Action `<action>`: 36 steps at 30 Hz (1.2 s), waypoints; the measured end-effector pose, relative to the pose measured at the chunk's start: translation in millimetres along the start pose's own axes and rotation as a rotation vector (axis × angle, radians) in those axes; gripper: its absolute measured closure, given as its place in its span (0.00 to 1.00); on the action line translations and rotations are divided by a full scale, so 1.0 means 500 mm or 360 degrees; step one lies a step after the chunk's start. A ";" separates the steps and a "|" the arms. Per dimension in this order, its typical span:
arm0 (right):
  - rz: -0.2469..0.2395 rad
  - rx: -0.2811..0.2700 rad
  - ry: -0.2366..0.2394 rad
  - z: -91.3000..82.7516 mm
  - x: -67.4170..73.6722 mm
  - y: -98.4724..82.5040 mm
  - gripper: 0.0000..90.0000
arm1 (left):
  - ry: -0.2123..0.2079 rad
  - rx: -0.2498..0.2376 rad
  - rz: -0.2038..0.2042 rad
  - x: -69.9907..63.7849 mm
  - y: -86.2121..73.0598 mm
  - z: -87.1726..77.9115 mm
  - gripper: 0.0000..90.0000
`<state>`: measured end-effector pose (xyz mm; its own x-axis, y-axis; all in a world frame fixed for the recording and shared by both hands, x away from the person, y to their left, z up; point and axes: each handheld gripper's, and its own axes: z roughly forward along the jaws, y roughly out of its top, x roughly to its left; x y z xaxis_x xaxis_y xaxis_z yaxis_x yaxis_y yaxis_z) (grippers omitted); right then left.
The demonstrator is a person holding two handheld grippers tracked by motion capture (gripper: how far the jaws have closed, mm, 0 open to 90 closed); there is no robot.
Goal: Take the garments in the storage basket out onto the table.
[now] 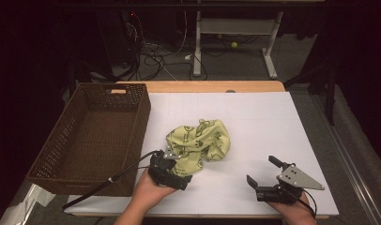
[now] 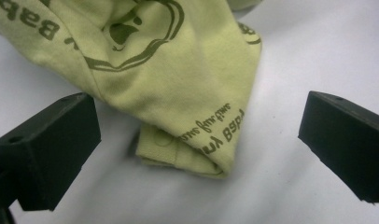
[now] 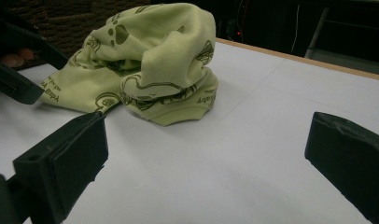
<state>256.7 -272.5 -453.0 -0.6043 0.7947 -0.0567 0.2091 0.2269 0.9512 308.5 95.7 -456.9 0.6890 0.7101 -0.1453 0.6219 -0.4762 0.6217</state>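
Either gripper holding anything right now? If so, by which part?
Nothing held. The left gripper is open, jaws either side of a corner of the green cloth without closing on it. The right gripper is open over bare table.

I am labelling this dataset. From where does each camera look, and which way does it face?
High view: above the person's side, facing forward and down on the table; shows both hands, left tongs, right tongs, basket.
Left gripper view: on the left tongs, facing the green cloth between its open jaws.
Right gripper view: on the right tongs, low, facing the cloth; jaws open.
All share the cloth.
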 end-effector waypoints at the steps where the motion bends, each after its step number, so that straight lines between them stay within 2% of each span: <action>1: 0.0001 -0.0002 0.0005 0.001 0.000 0.000 0.00 | -0.0004 -0.0027 -0.0005 -0.002 -0.006 0.000 0.00; 5: 0.0003 0.0000 0.0010 0.001 0.000 -0.001 0.00 | 0.0005 -0.0130 0.0017 -0.012 -0.032 -0.004 0.00; 7: 0.0001 -0.0003 0.0019 0.003 0.000 -0.002 0.00 | -0.0010 -0.0178 0.0020 -0.014 -0.045 -0.009 0.00; 12: 0.0016 0.0002 0.0031 0.006 0.000 -0.003 0.00 | -0.0040 -0.0343 -0.0065 -0.014 -0.066 -0.033 0.00; 14: 0.0026 0.0002 0.0030 0.007 -0.001 -0.004 0.00 | -0.0052 -0.0392 -0.0054 -0.013 -0.073 -0.034 0.00; 15: 0.0029 0.0002 0.0027 0.007 -0.002 -0.005 0.00 | -0.0051 -0.0379 -0.0052 -0.011 -0.073 -0.032 0.00; 16: 0.0024 0.0005 0.0021 0.007 -0.003 -0.005 0.00 | -0.0034 -0.0365 -0.0046 -0.010 -0.071 -0.029 0.00; 17: 0.0032 0.0006 0.0013 0.007 -0.003 -0.005 0.00 | -0.0013 -0.0392 -0.0035 -0.007 -0.069 -0.028 0.00; 19: 0.0048 -0.0010 0.0000 0.007 -0.004 -0.005 0.00 | -0.0030 -0.0417 -0.0090 0.003 -0.063 -0.025 0.00; 21: 0.0048 -0.0012 -0.0012 0.007 -0.003 -0.005 0.00 | 0.0000 -0.0449 -0.0117 0.013 -0.051 -0.021 0.00; 24: 0.0045 0.0010 -0.0022 0.011 -0.003 -0.007 0.00 | 0.0013 -0.0457 -0.0173 0.032 -0.025 -0.015 0.00; 27: 0.0045 0.0034 -0.0027 0.016 -0.003 -0.010 0.00 | 0.0080 -0.0438 -0.0206 0.043 -0.002 0.000 0.00; 28: 0.0042 0.0039 -0.0026 0.019 -0.002 -0.011 0.00 | 0.0084 -0.0452 -0.0238 0.047 0.001 0.005 0.04; 30: 0.0024 0.0053 -0.0028 0.021 -0.001 -0.012 0.00 | 0.0081 -0.0448 -0.0265 0.050 0.001 0.008 0.20; 32: 0.0023 0.0068 -0.0037 0.023 0.002 -0.014 0.00 | 0.0111 -0.0428 -0.0215 0.048 -0.002 0.009 0.37; 35: 0.0022 0.0054 -0.0040 0.025 0.002 -0.014 0.00 | 0.0067 -0.0455 -0.0193 0.048 -0.009 0.004 0.67; 36: 0.0024 0.0051 -0.0039 0.026 0.002 -0.014 0.00 | 0.0056 -0.0469 -0.0186 0.047 -0.011 0.001 0.73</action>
<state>264.6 -265.9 -463.6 -0.5821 0.8116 -0.0502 0.2426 0.2323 0.9419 321.5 114.9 -464.3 0.6028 0.7710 -0.2053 0.5577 -0.2232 0.7994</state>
